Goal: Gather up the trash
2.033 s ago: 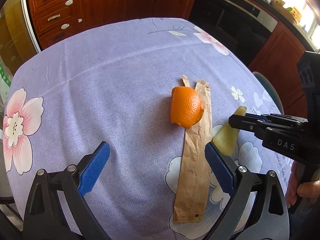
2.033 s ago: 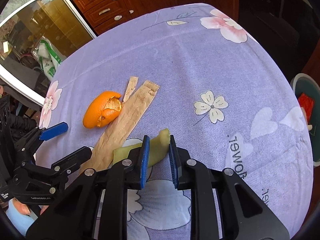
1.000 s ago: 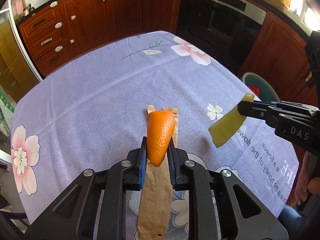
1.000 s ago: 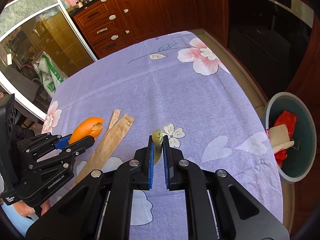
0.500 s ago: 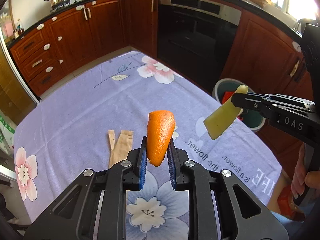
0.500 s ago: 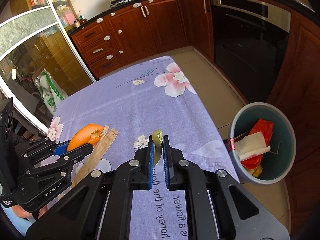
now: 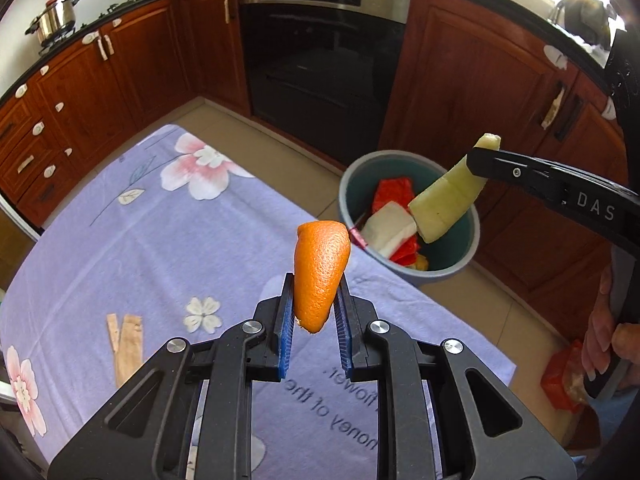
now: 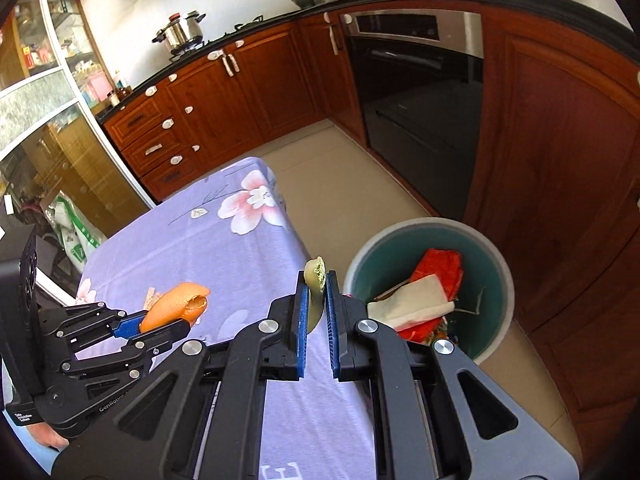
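Above the table's edge, the left gripper (image 7: 314,300) pinches a light, stiff orange peel (image 7: 320,272); the right gripper (image 8: 316,292) clamps a thin, limp pale-green rind (image 8: 314,280) near the bin (image 8: 500,264).

Two black plastic grippers: left (image 7: 313,300), right (image 8: 316,300). Ribbed blue pads (image 7: 285,332) inside the fingers, silver round screws (image 7: 253,326) at the pivots, triangular cut-outs in the arms. White "DAS" lettering along the right, "GenRobot" on the left.
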`<state>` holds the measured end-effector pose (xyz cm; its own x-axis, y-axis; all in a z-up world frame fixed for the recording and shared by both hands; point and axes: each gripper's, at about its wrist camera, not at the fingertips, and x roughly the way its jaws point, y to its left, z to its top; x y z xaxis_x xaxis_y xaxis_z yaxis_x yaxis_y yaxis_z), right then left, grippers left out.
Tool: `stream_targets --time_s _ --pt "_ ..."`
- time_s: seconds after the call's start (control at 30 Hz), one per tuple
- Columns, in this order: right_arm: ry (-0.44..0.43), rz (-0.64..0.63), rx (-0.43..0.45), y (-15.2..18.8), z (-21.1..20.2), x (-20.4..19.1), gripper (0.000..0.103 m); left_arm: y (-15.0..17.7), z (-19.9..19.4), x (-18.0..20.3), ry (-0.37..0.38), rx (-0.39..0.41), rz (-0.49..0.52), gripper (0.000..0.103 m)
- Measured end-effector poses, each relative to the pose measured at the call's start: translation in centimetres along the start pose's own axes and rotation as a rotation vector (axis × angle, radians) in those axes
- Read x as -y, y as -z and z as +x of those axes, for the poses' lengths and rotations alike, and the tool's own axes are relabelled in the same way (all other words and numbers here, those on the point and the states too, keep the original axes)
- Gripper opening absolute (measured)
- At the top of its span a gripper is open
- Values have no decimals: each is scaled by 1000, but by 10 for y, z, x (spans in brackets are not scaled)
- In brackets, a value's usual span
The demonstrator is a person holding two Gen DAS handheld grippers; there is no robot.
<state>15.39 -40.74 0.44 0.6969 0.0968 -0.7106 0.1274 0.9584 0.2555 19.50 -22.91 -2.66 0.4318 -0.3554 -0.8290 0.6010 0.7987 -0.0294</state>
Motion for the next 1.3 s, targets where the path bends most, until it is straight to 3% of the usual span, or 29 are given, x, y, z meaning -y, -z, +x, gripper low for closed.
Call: stream_targets --time_s 0.3,0.57,1.0,1.1,1.17,1.2,1.23,1.27,1.3 --pt "83 80 -34 3 10 75 8 -38 53 62 88 -71 74 19" --pt "126 126 -101 4 39 114 8 -55 107 88 132 -148 97 19" --pt "137 111 -151 -10 82 119 9 -63 152 80 152 -206 76 20" --pt "140 91 -156 -13 89 113 11 -64 157 78 158 -213 78 24" --pt "142 80 -154 -15 92 110 13 -63 160 77 163 -228 75 35" --pt "131 80 -156 -16 94 109 23 -63 160 77 161 -229 71 52" --pt "129 85 -154 -16 94 109 53 -64 159 76 149 -218 69 66" --pt "130 88 -141 -17 93 108 72 -64 156 75 126 -198 68 69" --pt "125 88 -122 -17 90 106 80 -64 152 75 110 -183 68 73"
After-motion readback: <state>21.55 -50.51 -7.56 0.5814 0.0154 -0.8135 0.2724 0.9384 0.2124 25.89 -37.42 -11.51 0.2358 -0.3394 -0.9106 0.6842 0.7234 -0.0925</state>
